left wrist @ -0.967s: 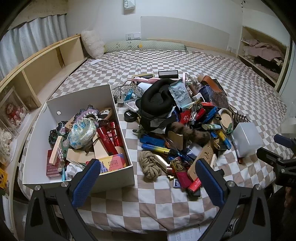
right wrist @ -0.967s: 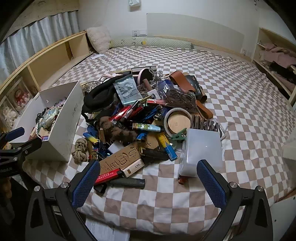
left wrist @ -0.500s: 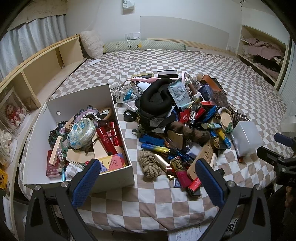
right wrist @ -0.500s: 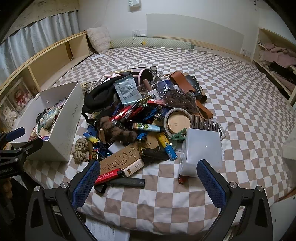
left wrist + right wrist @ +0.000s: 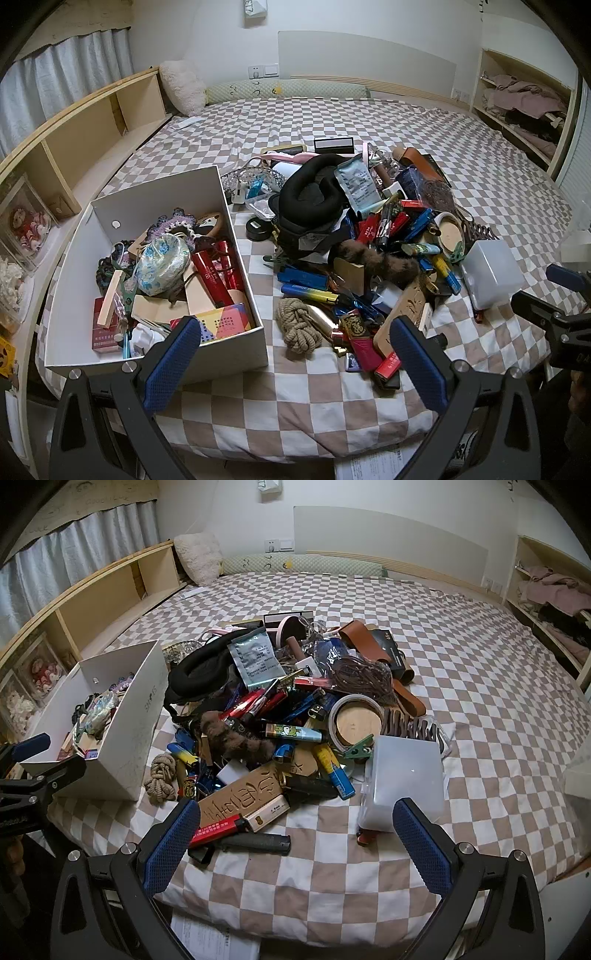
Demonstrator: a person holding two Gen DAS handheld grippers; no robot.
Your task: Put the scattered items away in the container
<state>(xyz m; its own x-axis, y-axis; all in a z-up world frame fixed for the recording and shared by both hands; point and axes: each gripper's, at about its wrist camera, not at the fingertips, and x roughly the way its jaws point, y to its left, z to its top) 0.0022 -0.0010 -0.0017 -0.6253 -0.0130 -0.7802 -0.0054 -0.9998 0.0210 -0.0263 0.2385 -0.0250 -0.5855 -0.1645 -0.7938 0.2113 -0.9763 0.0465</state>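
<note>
A white open box (image 5: 243, 254) sits on the bed at the left, holding several items; it also shows in the right wrist view (image 5: 144, 716). A heap of scattered items lies to its right: a coiled rope (image 5: 299, 325), a black neck pillow (image 5: 310, 192), a frosted plastic box (image 5: 406, 779), a black-handled tool (image 5: 258, 843). My left gripper (image 5: 295, 365) is open and empty, above the bed's near edge in front of the box and rope. My right gripper (image 5: 295, 845) is open and empty, near the black tool.
The checkered bed (image 5: 369, 122) stretches back to a long bolster (image 5: 288, 88) and a white pillow (image 5: 184, 86). Wooden shelves (image 5: 85, 129) run along the left; clothes shelves (image 5: 524, 107) stand at the right. Paper (image 5: 218, 941) lies on the floor below.
</note>
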